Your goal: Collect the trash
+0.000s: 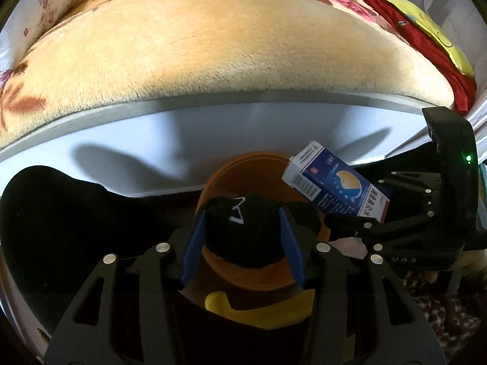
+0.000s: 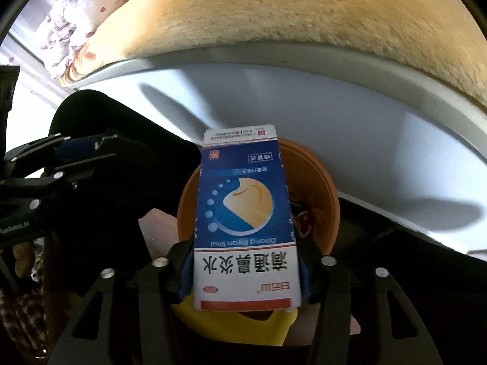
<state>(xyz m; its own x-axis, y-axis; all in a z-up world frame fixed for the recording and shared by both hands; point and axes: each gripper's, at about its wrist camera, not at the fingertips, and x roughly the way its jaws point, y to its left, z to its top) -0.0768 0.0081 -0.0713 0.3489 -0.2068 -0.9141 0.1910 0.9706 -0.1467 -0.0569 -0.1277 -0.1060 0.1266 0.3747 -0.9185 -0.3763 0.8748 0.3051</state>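
My left gripper point(image 1: 243, 228) is shut on a black sock point(image 1: 240, 234) with a white mark, held over an orange bin point(image 1: 243, 164). My right gripper point(image 2: 246, 270) is shut on a blue and white medicine box point(image 2: 245, 213), held over the same orange bin point(image 2: 322, 188). The box point(image 1: 334, 185) and the right gripper point(image 1: 359, 228) also show at the right of the left wrist view. The left gripper point(image 2: 76, 155) shows at the left of the right wrist view.
A bed with a tan plush blanket point(image 1: 213, 45) and a white frame point(image 1: 152, 140) stands just behind the bin. A yellow object point(image 1: 258, 310) lies below the bin. Red cloth point(image 1: 426, 45) lies on the bed's right. A dark garment point(image 1: 54, 213) drapes at left.
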